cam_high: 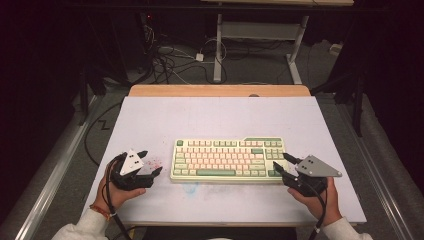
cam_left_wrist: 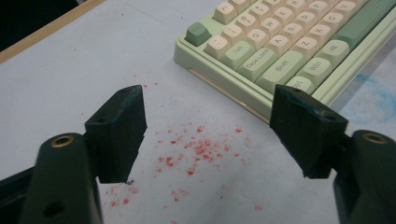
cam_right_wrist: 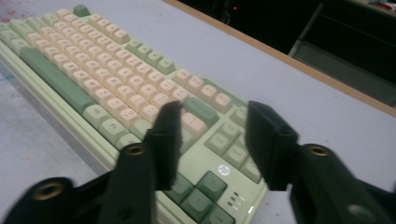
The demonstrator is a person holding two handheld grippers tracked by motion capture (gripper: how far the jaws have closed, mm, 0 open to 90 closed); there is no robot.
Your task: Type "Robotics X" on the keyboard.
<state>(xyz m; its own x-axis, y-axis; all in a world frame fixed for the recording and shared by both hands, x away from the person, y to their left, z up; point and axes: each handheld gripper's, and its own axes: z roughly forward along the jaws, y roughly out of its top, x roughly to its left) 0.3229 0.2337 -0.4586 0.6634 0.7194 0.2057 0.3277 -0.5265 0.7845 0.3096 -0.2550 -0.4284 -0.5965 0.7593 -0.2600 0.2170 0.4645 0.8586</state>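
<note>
Two released hand-held grippers (cam_high: 148,162) (cam_high: 280,162) beside keyboard (cam_high: 227,159) on red-speckled pale table (cam_high: 210,117), dark room

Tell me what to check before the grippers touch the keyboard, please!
1. Left gripper open: ok, its jaws stand wide apart with nothing between them.
2. Right gripper open: ok, there is a gap between its jaws and they hold nothing.
3. Keyboard lying flat on the table: ok, it sits square and level between the two grippers.
4. Right gripper lined up with the keyboard: ok, its jaws hover over the right end, by the arrow keys.
5. Left gripper lined up with the keyboard: not ok, it points at red crumbs beside the keyboard's left end.
6. Right jaws touching the keys: cannot tell.
</note>
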